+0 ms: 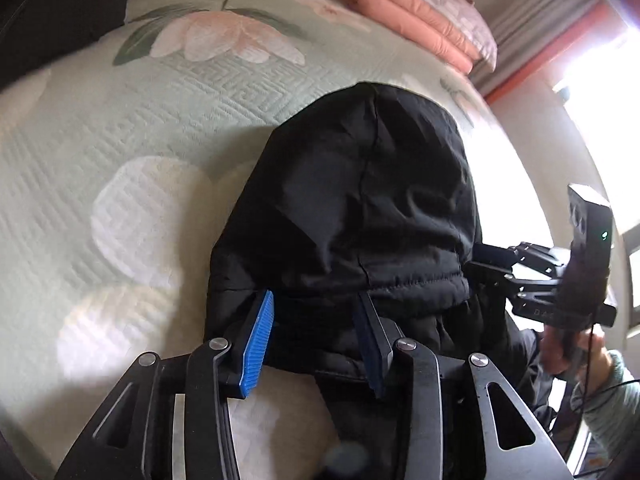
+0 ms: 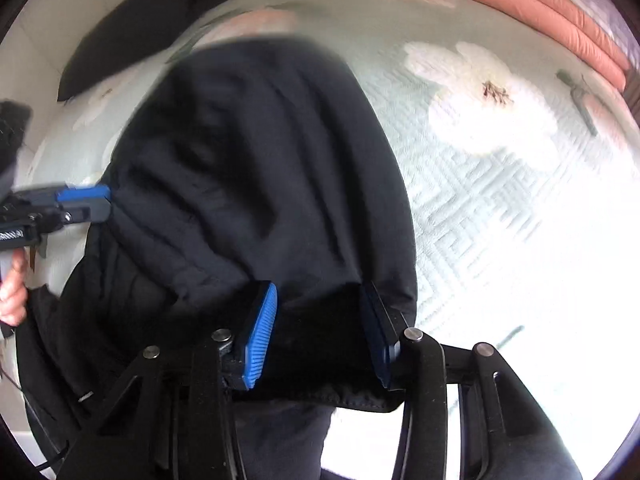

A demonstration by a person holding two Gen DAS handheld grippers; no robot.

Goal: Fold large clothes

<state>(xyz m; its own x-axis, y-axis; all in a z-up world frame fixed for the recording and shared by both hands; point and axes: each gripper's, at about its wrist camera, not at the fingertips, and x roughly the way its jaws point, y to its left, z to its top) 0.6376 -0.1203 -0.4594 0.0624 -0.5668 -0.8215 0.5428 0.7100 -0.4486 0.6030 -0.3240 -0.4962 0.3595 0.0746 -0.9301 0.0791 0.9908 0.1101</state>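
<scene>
Black padded fabric fills the middle of both wrist views: we see a black hooded jacket (image 1: 352, 216) on the pale green floral bedspread (image 1: 132, 152), its hood end pointing away from us toward the folded pink quilt (image 1: 416, 12) at the far edge of the bedspread. Its long axis runs from our grippers up to that rounded hood.

Our left gripper (image 1: 316, 336) stands with its jaws partly apart and a band of jacket fabric between the blue pads (image 1: 258, 344) — whether they press it we cannot tell. Our right gripper (image 2: 320, 334) looks the same, straddling a fold of the jacket's edge; the view is blurred here, so we leave the grip unsettled.

Another dark garment (image 2: 140, 28) lies beyond the jacket on the bedspread, well apart from the quilt.
</scene>
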